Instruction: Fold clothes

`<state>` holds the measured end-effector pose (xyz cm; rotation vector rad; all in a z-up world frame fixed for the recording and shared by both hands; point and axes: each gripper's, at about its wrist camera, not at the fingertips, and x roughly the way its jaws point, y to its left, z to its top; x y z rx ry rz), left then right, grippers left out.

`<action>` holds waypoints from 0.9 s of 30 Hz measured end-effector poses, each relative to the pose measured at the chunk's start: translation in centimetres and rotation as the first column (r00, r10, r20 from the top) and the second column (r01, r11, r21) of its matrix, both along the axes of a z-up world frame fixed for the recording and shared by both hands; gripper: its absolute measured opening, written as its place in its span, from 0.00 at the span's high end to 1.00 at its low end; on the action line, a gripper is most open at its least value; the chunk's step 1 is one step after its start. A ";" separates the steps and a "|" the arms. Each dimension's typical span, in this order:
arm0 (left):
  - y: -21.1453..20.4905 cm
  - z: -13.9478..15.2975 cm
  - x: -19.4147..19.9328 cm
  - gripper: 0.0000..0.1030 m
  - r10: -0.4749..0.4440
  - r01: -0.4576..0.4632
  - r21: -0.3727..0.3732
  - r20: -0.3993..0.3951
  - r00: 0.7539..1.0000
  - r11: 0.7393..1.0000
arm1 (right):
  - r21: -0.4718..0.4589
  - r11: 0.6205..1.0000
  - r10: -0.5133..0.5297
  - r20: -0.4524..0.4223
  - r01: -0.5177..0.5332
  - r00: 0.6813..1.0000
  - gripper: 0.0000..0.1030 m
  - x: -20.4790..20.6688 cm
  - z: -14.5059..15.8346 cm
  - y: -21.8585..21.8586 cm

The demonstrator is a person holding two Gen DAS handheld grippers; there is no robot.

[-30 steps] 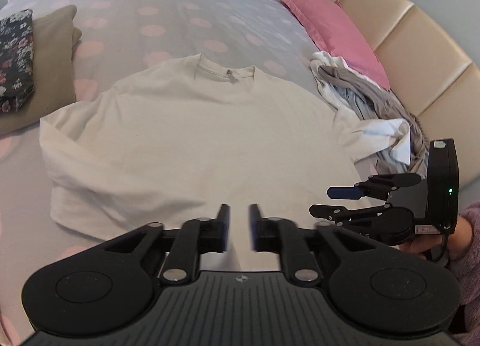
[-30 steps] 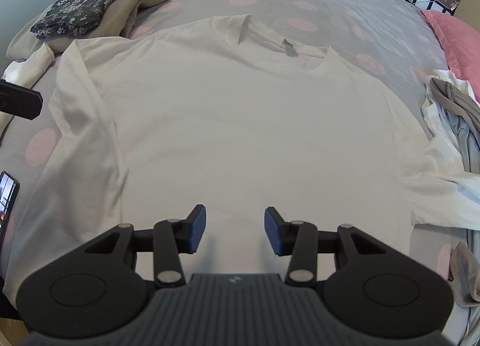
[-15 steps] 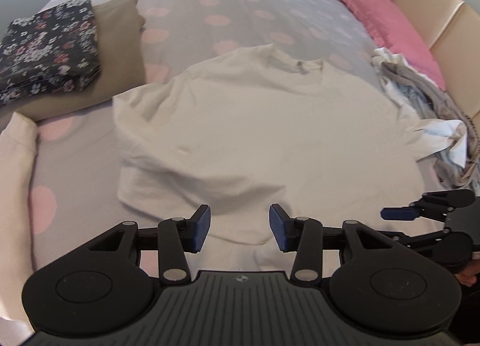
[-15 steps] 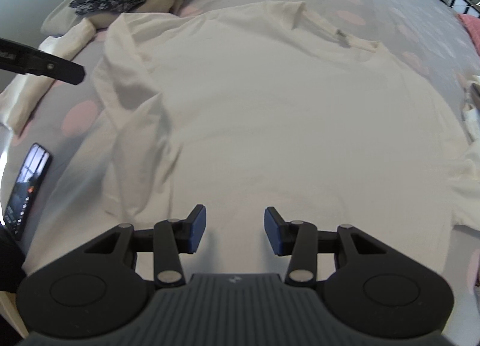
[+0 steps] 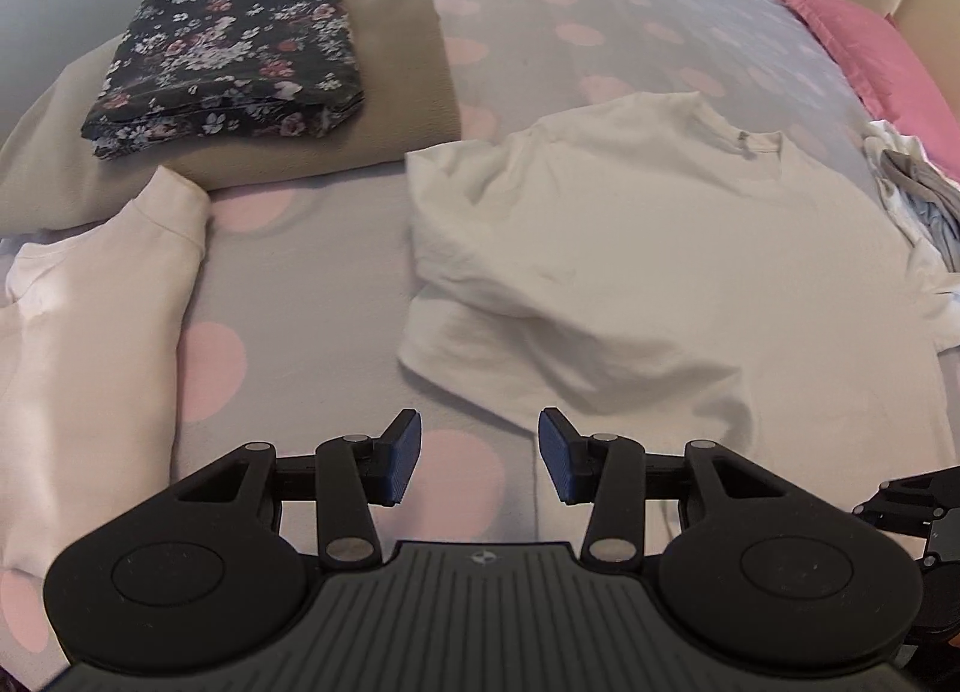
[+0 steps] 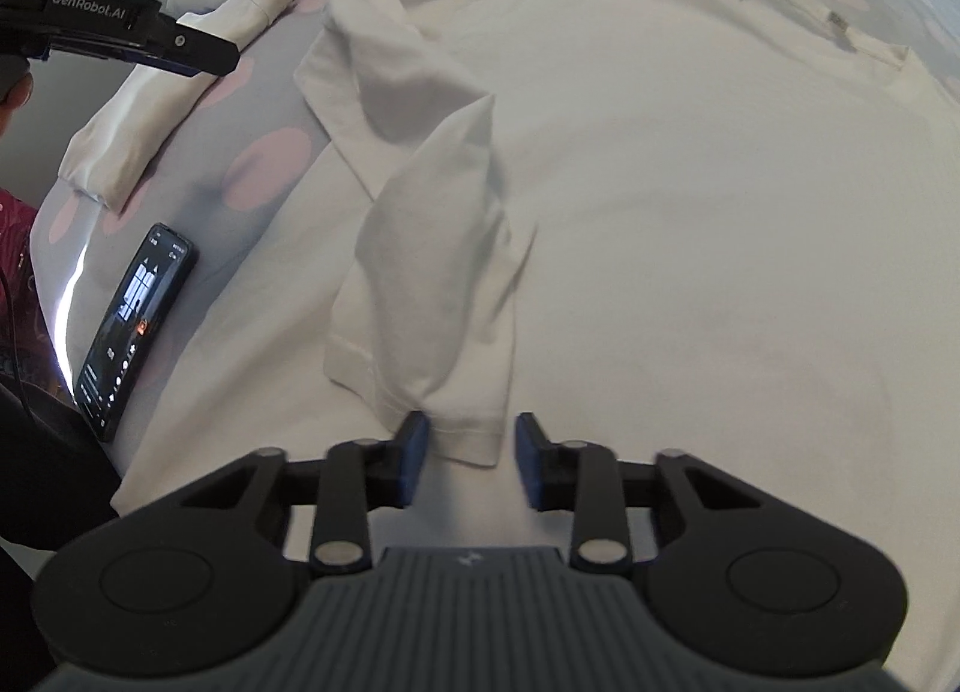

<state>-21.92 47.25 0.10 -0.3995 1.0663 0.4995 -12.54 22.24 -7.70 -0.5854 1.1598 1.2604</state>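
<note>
Both grippers have swung toward the white T-shirt's (image 6: pixel 690 200) left side. Right gripper (image 6: pixel 469 461) is closing, sleeve cuff (image 6: pixel 474 434) between its pads, sleeve running toward twelve o'clock; left gripper (image 5: pixel 478 455) gapes empty, shirt at one o'clock.

Bare bedspread (image 5: pixel 312 284) lies open between the white T-shirt (image 5: pixel 660 248) and a folded pale garment (image 5: pixel 90 332); 1 phone (image 6: pixel 135 326) sits near the bed's edge, stacked folded clothes (image 5: pixel 240 62) farther back.
</note>
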 end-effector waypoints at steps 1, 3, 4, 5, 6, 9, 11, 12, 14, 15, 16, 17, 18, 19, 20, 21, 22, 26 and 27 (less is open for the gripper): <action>0.2 -0.1 -0.1 0.60 0.005 -0.005 0.001 -0.004 1.000 1.000 | 0.001 1.000 -0.009 -0.006 0.009 1.000 0.83 0.0 -0.1 0.1; 0.4 -0.2 -0.2 0.60 0.010 -0.010 0.003 -0.008 1.000 1.000 | 0.007 0.999 -0.035 -0.014 0.035 0.999 0.93 0.3 0.2 0.3; 0.5 -0.2 -0.3 0.60 0.012 -0.012 0.004 -0.010 1.000 1.000 | 0.017 0.999 -0.047 -0.023 0.047 0.999 0.94 0.5 0.6 0.4; 0.5 -0.2 -0.3 0.60 0.012 -0.012 0.004 -0.010 1.000 1.000 | 0.028 0.998 -0.057 -0.023 0.057 0.998 0.94 0.7 1.3 0.3; 0.5 -0.1 -0.3 0.60 0.012 -0.012 0.004 -0.010 1.000 1.000 | 0.041 0.997 -0.065 -0.006 0.065 0.998 0.94 1.0 2.2 0.2; 0.5 -0.2 -0.2 0.60 0.004 -0.004 0.006 -0.015 1.000 1.000 | 0.102 0.991 -0.096 0.058 0.090 0.994 0.94 2.1 5.4 -0.5; 0.5 -0.3 -0.1 0.60 -0.003 0.003 0.008 -0.022 1.000 1.000 | 0.156 0.981 -0.132 0.097 0.116 0.986 0.94 3.4 7.7 -1.3; 0.5 -0.4 0.0 0.60 -0.005 0.005 0.010 -0.027 1.000 1.000 | 0.177 0.974 -0.160 0.112 0.138 0.981 0.94 4.2 8.8 -1.6; 0.4 -0.5 0.2 0.60 -0.012 0.013 0.018 -0.037 0.999 1.000 | 0.204 0.964 -0.201 0.146 0.169 0.969 0.94 6.0 10.6 -2.2; 0.4 -0.6 0.3 0.60 -0.018 0.019 0.022 -0.042 0.999 1.000 | 0.218 0.958 -0.222 0.162 0.184 0.962 0.94 7.0 11.5 -2.4; 0.3 -0.8 0.4 0.60 -0.024 0.025 0.024 -0.047 0.999 0.999 | 0.232 0.952 -0.242 0.178 0.199 0.954 0.94 7.9 12.4 -2.7; 0.3 -0.9 0.5 0.60 -0.029 0.030 0.025 -0.051 0.998 0.999 | 0.239 0.948 -0.261 0.203 0.211 0.944 0.94 8.7 13.0 -3.0; 0.2 -1.0 0.6 0.60 -0.034 0.035 0.026 -0.054 0.998 0.999 | 0.244 0.943 -0.282 0.228 0.226 0.932 0.94 9.6 13.5 -3.4; 0.1 -1.2 0.6 0.60 -0.043 0.045 0.026 -0.057 0.997 0.999 | 0.242 0.939 -0.304 0.244 0.246 0.921 0.94 10.7 13.8 -3.7; -0.1 -1.4 0.7 0.60 -0.053 0.055 0.026 -0.060 0.997 0.998 | 0.238 0.933 -0.326 0.250 0.268 0.912 0.94 11.7 14.0 -4.4; -0.2 -1.7 0.8 0.60 -0.063 0.065 0.027 -0.065 0.996 0.997 | 0.236 0.927 -0.349 0.252 0.293 0.903 0.94 12.8 14.1 -5.0; -0.4 -1.9 0.9 0.60 -0.073 0.075 0.030 -0.071 0.995 0.997 | 0.236 0.918 -0.374 0.251 0.319 0.893 0.94 13.9 14.2 -5.6; -1.1 -3.0 1.6 0.60 -0.121 0.125 0.037 -0.092 0.988 0.992 | 0.232 0.870 -0.485 0.250 0.435 0.838 0.94 17.7 13.3 -7.6; -1.3 -3.3 1.9 0.60 -0.133 0.138 0.040 -0.096 0.986 0.990 | 0.227 0.858 -0.508 0.250 0.460 0.824 0.94 18.6 12.9 -7.9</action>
